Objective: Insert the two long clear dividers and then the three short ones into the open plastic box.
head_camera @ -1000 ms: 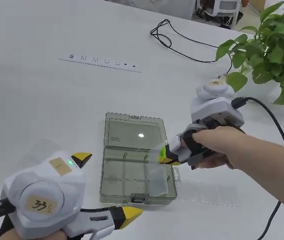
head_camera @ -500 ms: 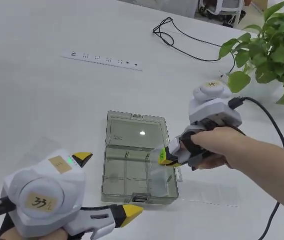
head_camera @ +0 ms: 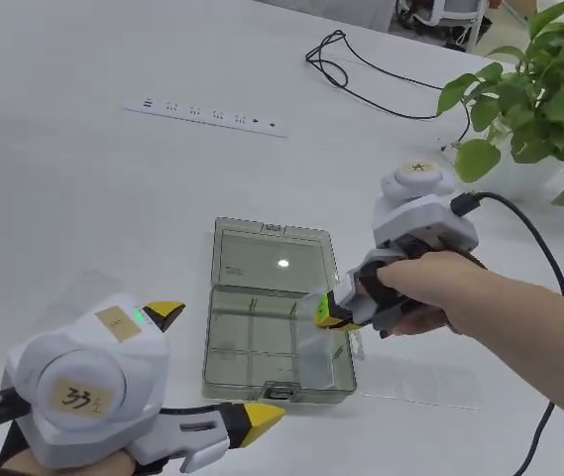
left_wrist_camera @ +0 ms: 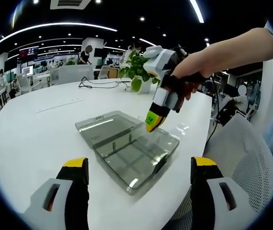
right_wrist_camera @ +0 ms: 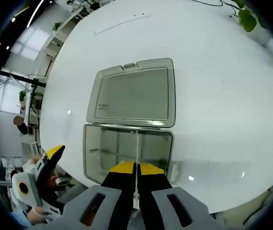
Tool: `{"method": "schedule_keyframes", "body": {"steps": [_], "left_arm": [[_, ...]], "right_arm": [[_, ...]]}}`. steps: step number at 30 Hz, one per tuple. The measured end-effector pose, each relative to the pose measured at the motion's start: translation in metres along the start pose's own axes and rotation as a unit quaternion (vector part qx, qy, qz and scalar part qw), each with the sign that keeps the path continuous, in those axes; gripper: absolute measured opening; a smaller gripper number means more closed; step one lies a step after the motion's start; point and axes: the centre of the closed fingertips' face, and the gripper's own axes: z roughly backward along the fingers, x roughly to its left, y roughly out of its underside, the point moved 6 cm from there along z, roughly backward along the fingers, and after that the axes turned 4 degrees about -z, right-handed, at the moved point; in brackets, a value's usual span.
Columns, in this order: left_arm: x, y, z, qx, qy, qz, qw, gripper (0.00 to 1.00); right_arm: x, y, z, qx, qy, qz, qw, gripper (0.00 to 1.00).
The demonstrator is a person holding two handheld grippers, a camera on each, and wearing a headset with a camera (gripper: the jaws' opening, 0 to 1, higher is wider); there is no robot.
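Clear and thin, the divider (head_camera: 317,347) is being gripped at its top edge by the R gripper (head_camera: 323,309), fingers closed tight on it. It is being held over the base half of the open plastic box (head_camera: 207,337), on the side nearest that gripper; whether it is seated cannot be told. The box is being carried by the white surface (head_camera: 83,198), lid laid flat. The L gripper (head_camera: 217,365) is being held low near the box's front, fingers spread wide w/ nothing btw. them.
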Motion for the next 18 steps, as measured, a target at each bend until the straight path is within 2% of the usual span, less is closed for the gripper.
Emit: {"method": "schedule_keyframes", "body": {"steps": [18], "left_arm": [[0.0001,0.0026,0.0010,0.000,0.001,0.006,1.0000,0.88]], "right_arm": [[0.0008,0.0017,-0.0012,-0.004,0.004,0.002,1.0000,0.02]]}}
